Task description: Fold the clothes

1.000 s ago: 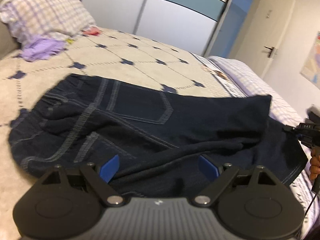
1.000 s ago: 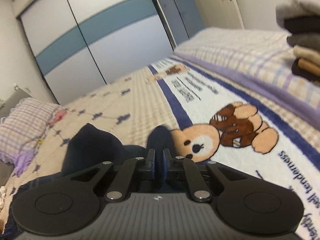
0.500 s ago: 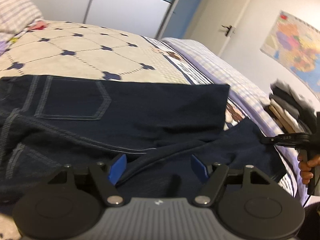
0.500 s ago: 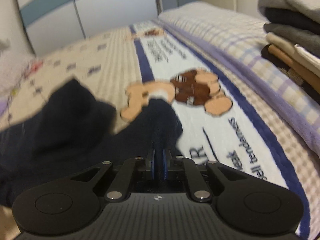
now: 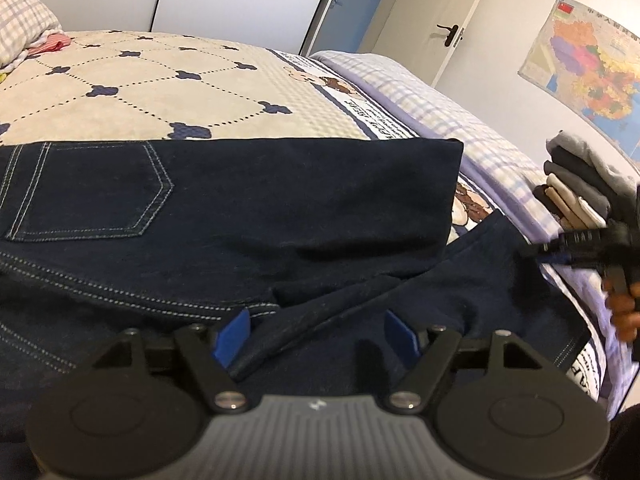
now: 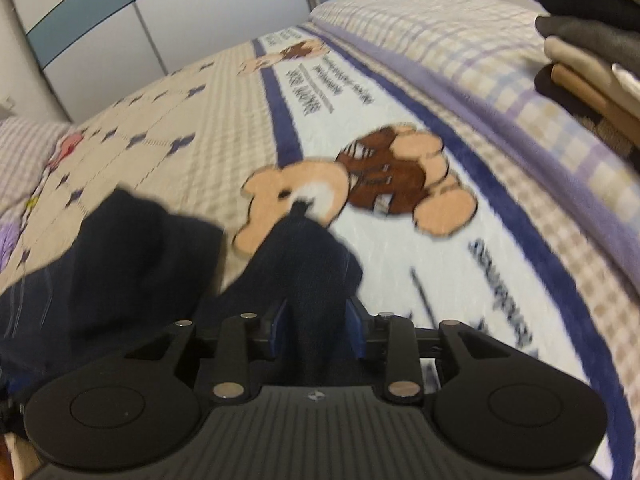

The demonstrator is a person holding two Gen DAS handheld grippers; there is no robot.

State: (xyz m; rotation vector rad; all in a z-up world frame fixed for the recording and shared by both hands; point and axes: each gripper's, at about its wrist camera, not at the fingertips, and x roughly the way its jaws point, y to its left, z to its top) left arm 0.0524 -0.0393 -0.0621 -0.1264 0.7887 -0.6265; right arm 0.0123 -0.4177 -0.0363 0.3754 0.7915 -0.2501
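Dark blue jeans (image 5: 280,208) lie spread across the bed, one leg folded over so its end reaches right and a back pocket (image 5: 92,192) faces up. My left gripper (image 5: 318,334) stands open low over the near fold, its blue pads wide apart. In the right wrist view the right gripper (image 6: 316,320) is open, and the end of the lower jeans leg (image 6: 308,256) lies loose between its fingers. The left wrist view shows that gripper (image 5: 538,254) at the leg's far right, held by a hand (image 5: 624,312).
A stack of folded clothes (image 5: 580,188) sits on the checked purple blanket (image 6: 500,92) at the right. The quilt (image 5: 160,92) with a bear print (image 6: 384,184) stretches beyond the jeans. A checked pillow (image 5: 20,24) lies far left; wardrobe doors and a door stand behind.
The right gripper, shut on the jeans leg before, carried it right and down onto the bed and has opened. The left gripper has swung right along the jeans, still open.
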